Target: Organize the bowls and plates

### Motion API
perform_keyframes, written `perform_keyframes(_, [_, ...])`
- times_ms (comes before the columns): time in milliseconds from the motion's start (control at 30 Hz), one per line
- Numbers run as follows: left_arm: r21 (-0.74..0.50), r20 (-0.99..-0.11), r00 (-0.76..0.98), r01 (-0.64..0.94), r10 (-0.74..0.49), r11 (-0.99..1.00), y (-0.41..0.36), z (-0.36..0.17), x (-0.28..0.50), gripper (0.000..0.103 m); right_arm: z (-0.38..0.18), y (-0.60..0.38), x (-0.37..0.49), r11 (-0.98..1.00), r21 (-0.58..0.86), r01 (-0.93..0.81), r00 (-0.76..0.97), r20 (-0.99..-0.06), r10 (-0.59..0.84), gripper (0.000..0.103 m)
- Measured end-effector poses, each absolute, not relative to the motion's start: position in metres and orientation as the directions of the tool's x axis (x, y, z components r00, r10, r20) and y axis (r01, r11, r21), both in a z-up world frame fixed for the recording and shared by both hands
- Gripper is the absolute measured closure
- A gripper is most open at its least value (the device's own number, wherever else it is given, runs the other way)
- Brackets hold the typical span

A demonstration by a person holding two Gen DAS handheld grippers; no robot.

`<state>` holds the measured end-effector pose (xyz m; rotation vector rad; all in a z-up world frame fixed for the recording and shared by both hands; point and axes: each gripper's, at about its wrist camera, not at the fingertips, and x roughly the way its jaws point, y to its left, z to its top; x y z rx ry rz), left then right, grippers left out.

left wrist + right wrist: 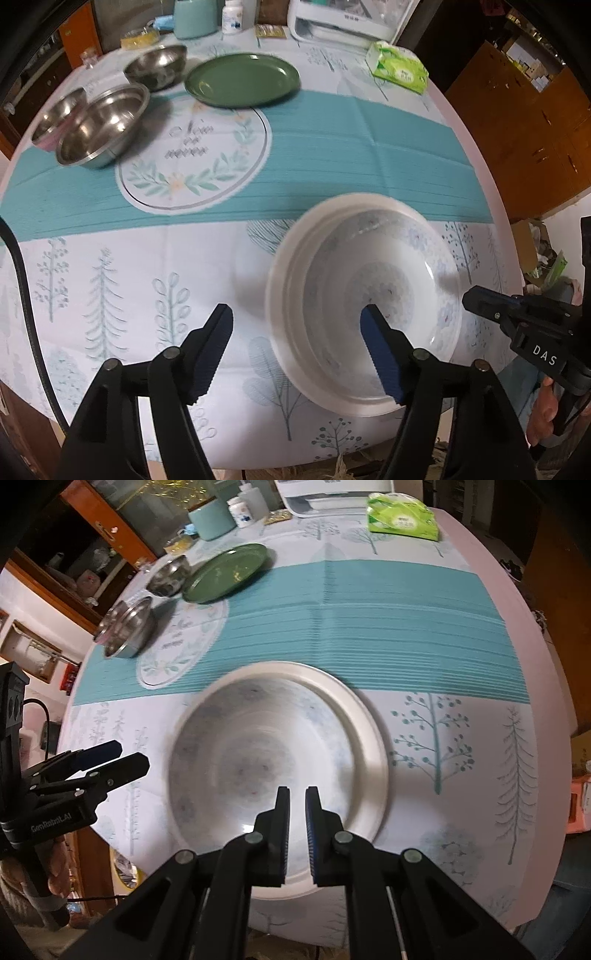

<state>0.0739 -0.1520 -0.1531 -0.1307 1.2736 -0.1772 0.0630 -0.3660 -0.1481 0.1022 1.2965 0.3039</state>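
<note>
White bowl [277, 775]: sits on the near part of the table [406, 627], on the tree cloth, a bit blurry
Left gripper [297, 354]: wide apart, one finger over the bowl's inside, the other outside its left rim, holding nothing
Right gripper [297, 834]: fingers close, a thin gap between them, over the bowl's near edge; cannot tell if it pinches the rim
Green plate [242, 79]: far side, flat
Steel bowls [101, 125]: three, far left, beside the green plate
</note>
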Motion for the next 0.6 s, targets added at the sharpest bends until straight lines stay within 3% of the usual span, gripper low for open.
perform_keyframes(433, [-0.128, -0.892, 0.429, 0.052, -0.138, 0.990, -0.101, -0.084, 0.105, 0.027, -0.092, -0.315, 0.094, 0.921, 0.265, -0.284, 0.286, -0.894, 0.345, 0.095])
perform_keyframes(500, [-0.120, -0.880, 0.458, 0.041, -0.126, 0.992, -0.087, -0.071, 0.119, 0.023, -0.078, -0.307, 0.104, 0.918, 0.256, -0.303, 0.304, -0.887, 0.348, 0.089])
perform_keyframes(567, [-0.120, -0.871, 0.476, 0.033, -0.122, 0.992, -0.076, -0.061, 0.131, 0.022, -0.062, -0.300, 0.118, 0.918, 0.246, -0.312, 0.333, -0.876, 0.348, 0.069])
perform_keyframes(600, [-0.121, -0.868, 0.482, 0.028, -0.120, 0.992, -0.070, -0.057, 0.140, 0.022, -0.054, -0.298, 0.125, 0.918, 0.238, -0.316, 0.351, -0.870, 0.346, 0.068])
